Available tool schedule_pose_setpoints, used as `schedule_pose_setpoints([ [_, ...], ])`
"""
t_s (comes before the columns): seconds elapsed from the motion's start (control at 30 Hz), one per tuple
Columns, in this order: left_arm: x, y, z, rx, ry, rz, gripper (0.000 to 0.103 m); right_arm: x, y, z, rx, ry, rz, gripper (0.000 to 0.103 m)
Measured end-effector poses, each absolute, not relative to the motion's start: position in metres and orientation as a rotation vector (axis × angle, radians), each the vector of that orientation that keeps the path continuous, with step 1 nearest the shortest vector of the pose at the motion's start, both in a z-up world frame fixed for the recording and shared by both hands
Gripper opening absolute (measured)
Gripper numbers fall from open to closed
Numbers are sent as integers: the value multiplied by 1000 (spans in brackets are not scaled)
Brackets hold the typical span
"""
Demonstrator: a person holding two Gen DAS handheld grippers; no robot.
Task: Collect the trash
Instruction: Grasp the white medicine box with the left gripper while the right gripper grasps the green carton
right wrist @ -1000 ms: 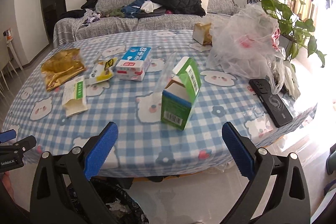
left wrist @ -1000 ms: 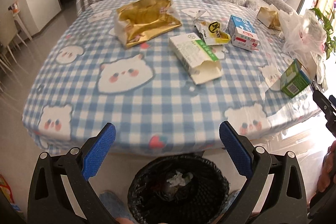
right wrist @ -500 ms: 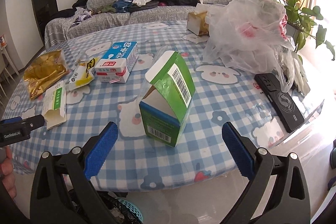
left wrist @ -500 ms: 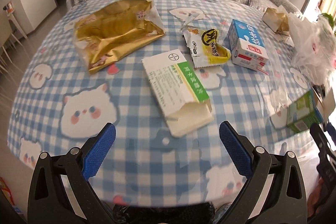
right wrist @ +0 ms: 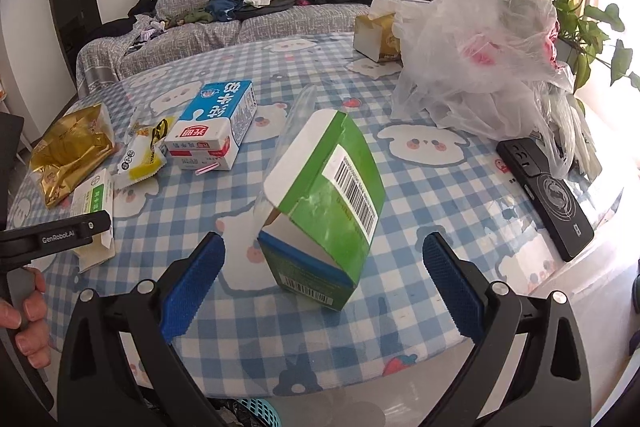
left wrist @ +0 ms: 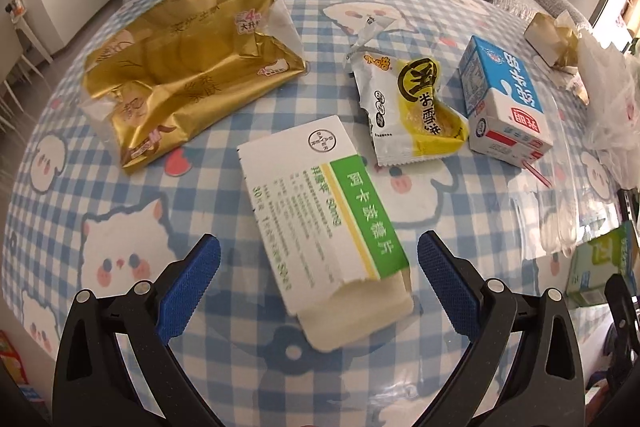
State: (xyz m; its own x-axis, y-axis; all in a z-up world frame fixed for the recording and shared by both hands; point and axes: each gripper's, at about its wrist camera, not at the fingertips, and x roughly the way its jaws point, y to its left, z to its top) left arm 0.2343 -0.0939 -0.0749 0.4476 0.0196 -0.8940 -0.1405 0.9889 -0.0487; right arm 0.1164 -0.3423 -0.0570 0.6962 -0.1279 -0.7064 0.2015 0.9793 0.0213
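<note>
Your left gripper (left wrist: 318, 283) is spread around the white-and-green box (left wrist: 324, 223) — flat, open-ended. Your right gripper (right wrist: 322, 279) gapes at the green carton (right wrist: 324, 211) — upright, torn open.

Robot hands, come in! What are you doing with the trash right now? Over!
Left gripper open, lined up on the white box. Right gripper open, facing the green carton. Nothing grabbed yet. Nothing in the way.
</note>
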Motion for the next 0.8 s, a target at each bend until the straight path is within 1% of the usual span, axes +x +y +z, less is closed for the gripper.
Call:
schedule_pose_setpoints([
  [0.1, 241, -96, -77, -114, 1108, 100, 96, 120, -343, -59, 105, 784, -185, 95],
  [0.17, 244, -98, -78, -99, 1111, 94, 96, 122, -344, -60, 109, 788, -186, 92],
  [0.2, 245, -100, -79, -85, 1112, 94, 94, 123, -344, -61, 113, 792, -185, 89],
  [0.23, 246, -100, -79, -78, 1113, 94, 92, 125, -344, -62, 117, 799, -181, 85],
  [0.33, 249, -99, -82, -75, 1129, 97, 84, 129, -343, -65, 114, 812, -181, 77],
  [0.37, 249, -99, -83, -75, 1133, 97, 83, 130, -343, -66, 111, 814, -186, 75],
  [0.4, 249, -100, -82, -71, 1132, 97, 82, 131, -343, -66, 112, 817, -189, 72],
  [0.47, 249, -100, -82, -58, 1129, 93, 75, 131, -343, -67, 114, 823, -187, 67],
  [0.6, 249, -103, -82, -44, 1121, 91, 69, 132, -344, -68, 107, 835, -182, 54],
  [0.8, 237, -108, -77, -13, 1090, 86, 66, 128, -345, -66, 114, 828, -176, 52],
])
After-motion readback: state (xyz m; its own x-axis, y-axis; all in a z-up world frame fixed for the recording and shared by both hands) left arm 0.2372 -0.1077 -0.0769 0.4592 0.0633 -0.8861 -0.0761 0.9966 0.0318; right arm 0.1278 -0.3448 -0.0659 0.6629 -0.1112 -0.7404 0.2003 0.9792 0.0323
